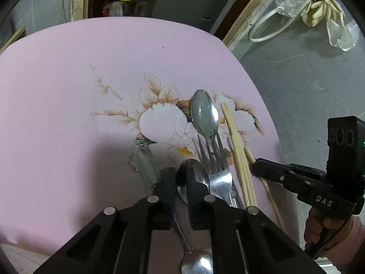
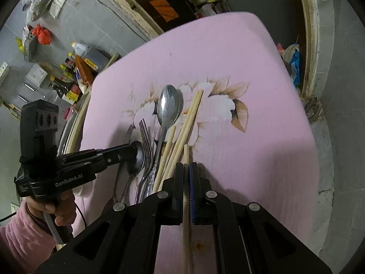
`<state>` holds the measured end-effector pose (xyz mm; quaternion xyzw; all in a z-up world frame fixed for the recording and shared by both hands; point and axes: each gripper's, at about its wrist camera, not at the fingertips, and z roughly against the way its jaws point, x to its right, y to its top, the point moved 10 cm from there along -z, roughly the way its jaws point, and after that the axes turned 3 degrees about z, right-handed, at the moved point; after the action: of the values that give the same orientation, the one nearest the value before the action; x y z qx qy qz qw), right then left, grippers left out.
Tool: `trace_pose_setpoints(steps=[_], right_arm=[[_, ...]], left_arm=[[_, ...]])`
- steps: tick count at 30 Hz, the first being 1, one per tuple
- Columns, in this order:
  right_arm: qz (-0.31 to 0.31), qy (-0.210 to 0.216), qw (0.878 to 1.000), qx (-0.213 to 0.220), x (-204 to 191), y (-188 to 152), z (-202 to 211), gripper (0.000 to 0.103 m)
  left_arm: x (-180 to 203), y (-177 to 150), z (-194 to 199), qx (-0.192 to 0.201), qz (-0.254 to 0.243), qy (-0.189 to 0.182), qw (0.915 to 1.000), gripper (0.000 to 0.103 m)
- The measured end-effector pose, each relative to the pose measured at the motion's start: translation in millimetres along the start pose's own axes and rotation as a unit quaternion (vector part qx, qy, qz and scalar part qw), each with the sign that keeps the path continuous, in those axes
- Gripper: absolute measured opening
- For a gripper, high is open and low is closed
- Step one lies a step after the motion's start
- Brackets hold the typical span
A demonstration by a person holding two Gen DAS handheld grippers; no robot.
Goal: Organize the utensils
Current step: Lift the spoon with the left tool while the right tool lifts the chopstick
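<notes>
In the left wrist view we see our left gripper (image 1: 181,178) clenched on a small spoon (image 1: 194,178), whose bowl lies just ahead of the fingertips on the pink table (image 1: 68,91), with a fork (image 1: 216,166) and a large spoon (image 1: 204,111) just to its right and pale chopsticks (image 1: 237,153) beyond them. In the right wrist view our right gripper (image 2: 186,166) is grasping a single chopstick (image 2: 186,155), which sticks out ahead between the closed pads, and the other utensils lie near, to its left.

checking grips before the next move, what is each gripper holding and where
Right gripper: pale wooden chopstick, near one end. Left gripper: small steel spoon, at its bowl.
</notes>
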<state>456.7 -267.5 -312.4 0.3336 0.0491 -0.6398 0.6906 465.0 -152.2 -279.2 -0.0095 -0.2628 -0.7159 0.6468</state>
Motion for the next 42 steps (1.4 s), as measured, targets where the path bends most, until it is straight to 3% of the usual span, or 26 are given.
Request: trace_pose_setpoints(steps=[9, 15, 20, 25, 31, 42], right_arm=[[0.051, -0.044, 0.996, -0.066, -9, -2, -5, 0.004], [0.048, -0.053, 0.997, -0.041, -20, -3, 15, 0.004], [-0.006, -0.025, 0.999, 0.033, -19, 0, 46, 0.004], [-0.032, -0.004, 0.993, 0.116, -29, 6, 79, 0.004], [-0.023, 0.004, 0.977, 0.212, -60, 22, 124, 0.004], [0.041, 0.017, 0.939, 0.341, -164, 61, 194, 0.004]], left_arm=[[9, -5, 18, 0.019, -0.009, -0.009, 0.9997, 0.002], [16, -12, 38, 0.040, -0.020, -0.008, 0.9989, 0.002], [18, -15, 62, 0.074, -0.020, 0.010, 0.9970, 0.002], [20, -16, 89, 0.116, -0.023, 0.027, 0.9927, 0.002], [20, -11, 137, 0.181, -0.028, 0.049, 0.9818, 0.002], [3, 11, 250, 0.277, -0.028, 0.085, 0.9569, 0.002]])
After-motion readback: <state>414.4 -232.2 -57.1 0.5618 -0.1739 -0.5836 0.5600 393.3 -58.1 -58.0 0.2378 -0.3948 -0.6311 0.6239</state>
